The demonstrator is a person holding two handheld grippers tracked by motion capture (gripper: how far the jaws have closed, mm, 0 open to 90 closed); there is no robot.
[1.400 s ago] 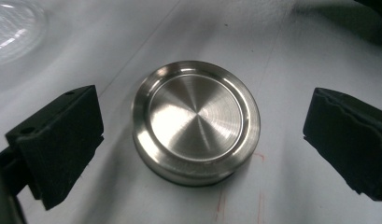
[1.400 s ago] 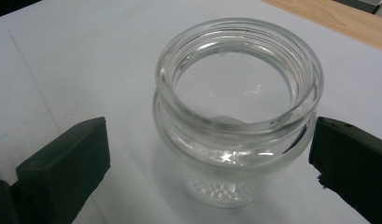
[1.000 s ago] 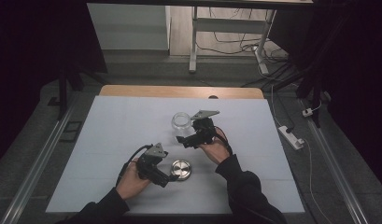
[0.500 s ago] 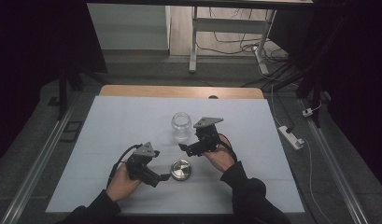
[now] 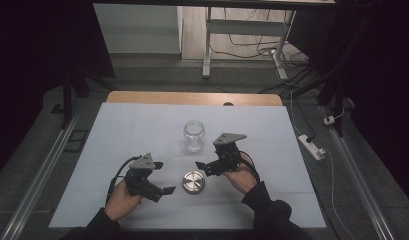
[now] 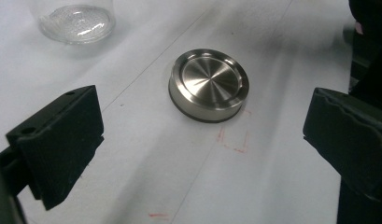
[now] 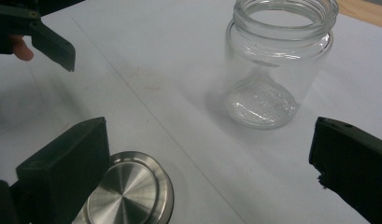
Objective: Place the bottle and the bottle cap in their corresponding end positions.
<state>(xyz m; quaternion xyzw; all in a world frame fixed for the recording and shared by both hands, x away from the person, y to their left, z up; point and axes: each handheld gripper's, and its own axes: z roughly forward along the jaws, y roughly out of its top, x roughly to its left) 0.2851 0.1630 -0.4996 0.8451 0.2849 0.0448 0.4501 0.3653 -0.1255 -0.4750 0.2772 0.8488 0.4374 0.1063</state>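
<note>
White table sheet [image 5: 142, 125]. Your left gripper [image 5: 159, 177] and right gripper [image 5: 204, 165], jaws spread and empty, flank the steel lid [image 5: 193, 181]; open jar [image 5: 194, 135] waits behind the lid for capping.

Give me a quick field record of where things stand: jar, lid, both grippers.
jar: clear glass, upright, open mouth, apart from the lid
lid: round metal, flat on the white table, nearer the person than the jar
left gripper: open, left of the lid, holding nothing
right gripper: open, right of the lid, holding nothing
</note>
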